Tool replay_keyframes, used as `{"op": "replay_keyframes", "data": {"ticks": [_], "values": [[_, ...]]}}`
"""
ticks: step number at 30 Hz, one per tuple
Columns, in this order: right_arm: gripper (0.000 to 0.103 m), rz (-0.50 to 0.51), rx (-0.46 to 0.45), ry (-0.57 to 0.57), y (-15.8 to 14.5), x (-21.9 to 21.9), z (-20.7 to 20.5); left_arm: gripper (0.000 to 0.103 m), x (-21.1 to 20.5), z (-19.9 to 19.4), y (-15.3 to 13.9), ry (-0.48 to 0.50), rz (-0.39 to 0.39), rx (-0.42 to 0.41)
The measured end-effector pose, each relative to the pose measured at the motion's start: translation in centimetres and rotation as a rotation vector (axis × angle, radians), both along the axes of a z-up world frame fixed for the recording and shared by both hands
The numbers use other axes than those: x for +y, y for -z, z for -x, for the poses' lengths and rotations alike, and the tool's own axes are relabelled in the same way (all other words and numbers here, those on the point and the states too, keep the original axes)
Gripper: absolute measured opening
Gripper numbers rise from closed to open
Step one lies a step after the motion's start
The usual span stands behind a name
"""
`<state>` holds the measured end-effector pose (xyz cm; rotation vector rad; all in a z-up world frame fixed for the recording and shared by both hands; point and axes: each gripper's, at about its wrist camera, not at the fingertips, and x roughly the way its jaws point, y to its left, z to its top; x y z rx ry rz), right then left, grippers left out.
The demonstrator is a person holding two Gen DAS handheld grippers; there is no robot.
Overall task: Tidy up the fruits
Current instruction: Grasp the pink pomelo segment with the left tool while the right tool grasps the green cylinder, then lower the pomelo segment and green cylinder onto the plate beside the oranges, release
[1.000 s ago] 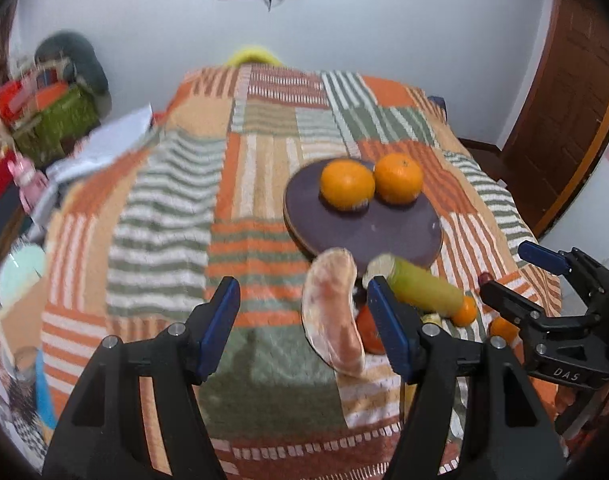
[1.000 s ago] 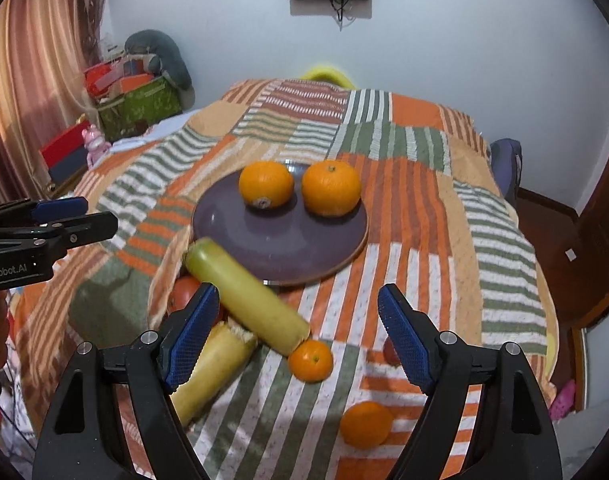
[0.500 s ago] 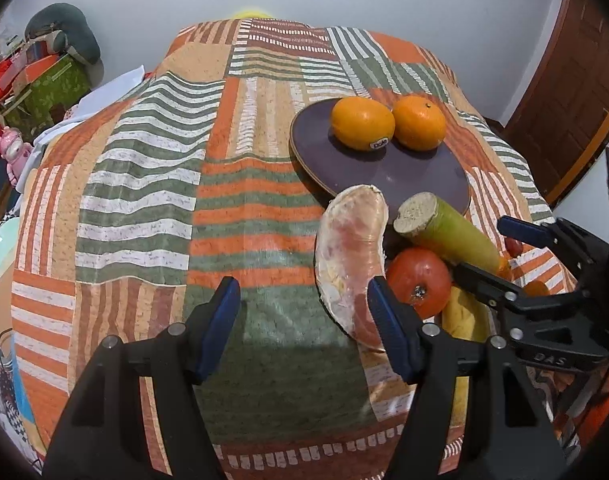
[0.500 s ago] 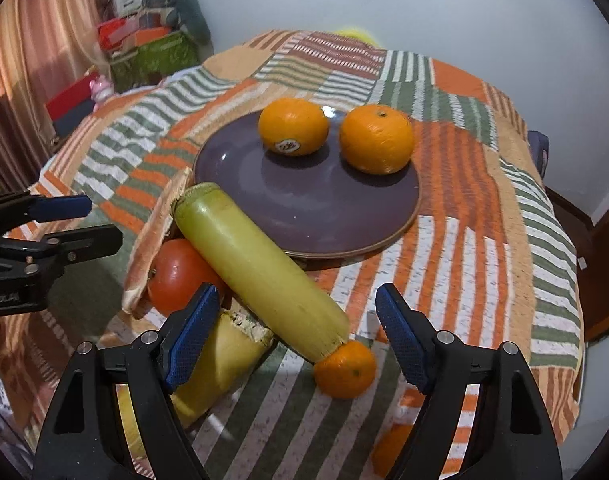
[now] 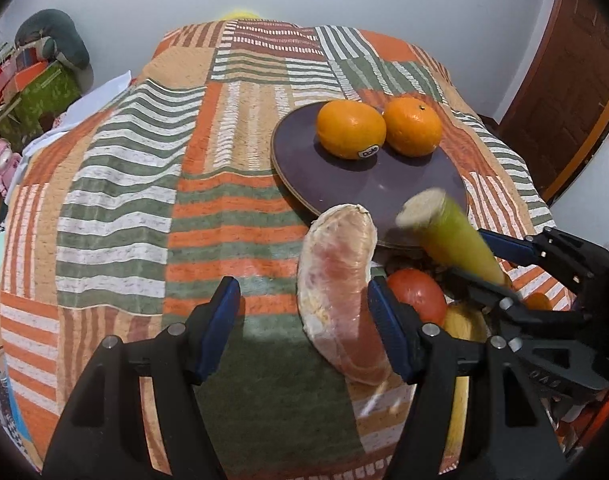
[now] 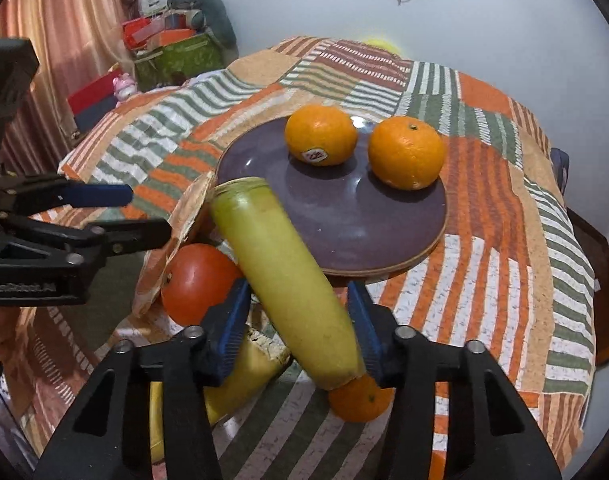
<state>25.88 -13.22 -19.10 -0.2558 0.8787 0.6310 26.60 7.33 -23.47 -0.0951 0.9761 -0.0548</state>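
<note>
Green stalk [image 6: 288, 280] now between closing right claw [image 6: 300, 320] pads, left claw [image 5: 304, 320] still released beside pomelo wedge [image 5: 336, 288]

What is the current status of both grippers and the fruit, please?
Right gripper jaws closing around green cane piece. Left gripper open beside pomelo wedge. Two oranges on plate. Tomato crowds grasp.

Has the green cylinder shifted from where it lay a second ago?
Yes. In the left wrist view the green cylinder, with the right gripper's jaws closing around it, has its cut end raised, now overlapping the purple plate's near rim rather than lying below it.
</note>
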Motion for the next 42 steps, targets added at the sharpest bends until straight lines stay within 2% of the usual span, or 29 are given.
{"op": "replay_keyframes", "data": {"ticks": [2,5,9,13,15,19,25,30,35,42], "values": [[0.035,-0.019,-0.006,0.031,-0.6,-0.7,-0.2,0.066,-0.2,-0.4,0.1,-0.001,-0.003,-0.004],[0.034,-0.048,0.025,0.06,-0.7,-1.4,-1.2,0.066,-0.4,-1.2,0.4,-0.002,0.0,-0.007],[0.034,-0.033,0.025,0.061,-0.6,-1.2,-1.5,0.065,-0.3,-2.2,1.0,-0.006,0.032,0.005],[0.033,-0.043,0.08,0.038,0.0,-0.6,-2.2,0.059,0.1,-2.8,2.1,0.0,0.081,0.033],[0.033,-0.025,0.07,0.034,0.3,-0.1,-2.2,0.056,0.2,-2.9,2.2,0.011,0.098,0.03],[0.033,-0.039,0.056,0.04,0.4,-0.1,-2.3,0.042,-0.2,-2.8,2.1,0.048,0.118,0.018],[0.032,-0.075,0.066,0.054,-0.2,-0.8,-2.1,0.041,-0.5,-1.8,1.5,0.052,0.079,-0.017],[0.032,-0.091,0.047,0.046,-1.3,-1.1,-1.4,0.041,0.2,-0.6,-0.3,0.021,0.056,-0.056],[0.032,-0.137,0.022,0.066,-3.1,-1.9,-1.1,0.041,0.9,1.0,-3.3,-0.009,0.061,-0.125],[0.032,-0.17,-0.039,0.083,-5.7,-2.4,-1.4,0.041,0.2,1.0,-6.7,-0.004,0.032,-0.205]]}}
